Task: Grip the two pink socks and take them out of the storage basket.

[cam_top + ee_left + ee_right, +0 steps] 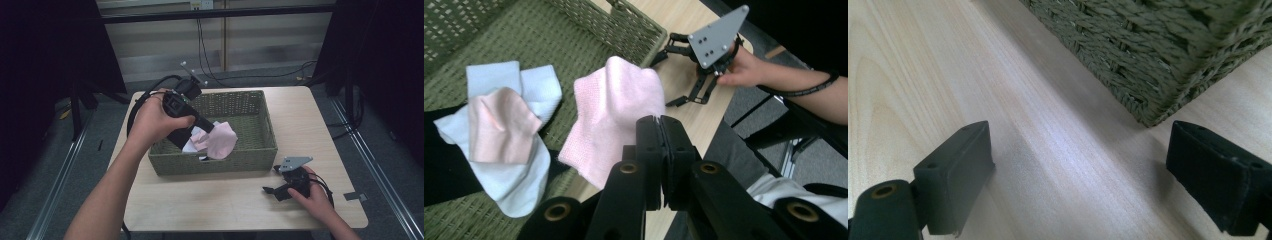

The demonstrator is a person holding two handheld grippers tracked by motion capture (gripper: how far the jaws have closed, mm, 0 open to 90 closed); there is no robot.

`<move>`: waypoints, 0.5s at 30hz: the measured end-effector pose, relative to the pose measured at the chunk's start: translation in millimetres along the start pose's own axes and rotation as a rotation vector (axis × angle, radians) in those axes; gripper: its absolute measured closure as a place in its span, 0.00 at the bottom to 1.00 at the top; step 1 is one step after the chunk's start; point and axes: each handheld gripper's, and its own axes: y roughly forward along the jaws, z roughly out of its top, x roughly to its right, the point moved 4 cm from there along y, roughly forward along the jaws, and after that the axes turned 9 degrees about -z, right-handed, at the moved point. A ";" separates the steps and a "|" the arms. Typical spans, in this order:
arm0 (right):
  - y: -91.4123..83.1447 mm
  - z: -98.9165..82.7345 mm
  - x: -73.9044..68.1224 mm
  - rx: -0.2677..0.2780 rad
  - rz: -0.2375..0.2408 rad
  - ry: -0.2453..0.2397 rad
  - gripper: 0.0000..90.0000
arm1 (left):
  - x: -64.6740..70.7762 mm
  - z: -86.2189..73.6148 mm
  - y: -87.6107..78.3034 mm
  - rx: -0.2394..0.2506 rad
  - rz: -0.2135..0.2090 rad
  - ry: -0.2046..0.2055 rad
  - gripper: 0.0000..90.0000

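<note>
Pale wood counter (320, 130) carries a woven basket (260, 150); over it the left gripper (212, 129) pinches a pink sock (221, 140), seemingly mid-transfer. White and peach socks (504, 135) lie inside the basket, while the right gripper (272, 180) rests released beside it.

A light wooden table (320, 130) stands on grey carpet (60, 165). Black curtains (45, 55) hang at 9 and 3 o'clock; cables (210, 55) trail at 12.

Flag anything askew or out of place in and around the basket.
The pink sock, pinched in the left claw, hangs over the green basket near its front wall instead of lying inside. The white socks and a peach cloth lie rumpled inside. Nothing spilled or damaged.
</note>
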 end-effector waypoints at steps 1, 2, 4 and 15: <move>0.0 0.0 0.0 0.000 0.000 0.000 0.12 | 0.9 -0.8 1.0 -0.004 -0.001 0.002 0.98; 0.0 0.0 0.0 0.000 0.000 0.001 0.12 | 2.4 -2.0 3.1 -0.004 -0.004 0.003 0.98; 0.0 0.0 0.0 0.000 0.000 0.000 0.12 | 4.1 -3.8 6.2 -0.014 -0.009 0.010 0.97; 0.0 0.0 0.0 -0.001 -0.001 0.000 0.12 | 4.7 -8.2 24.4 0.022 -0.017 0.053 0.69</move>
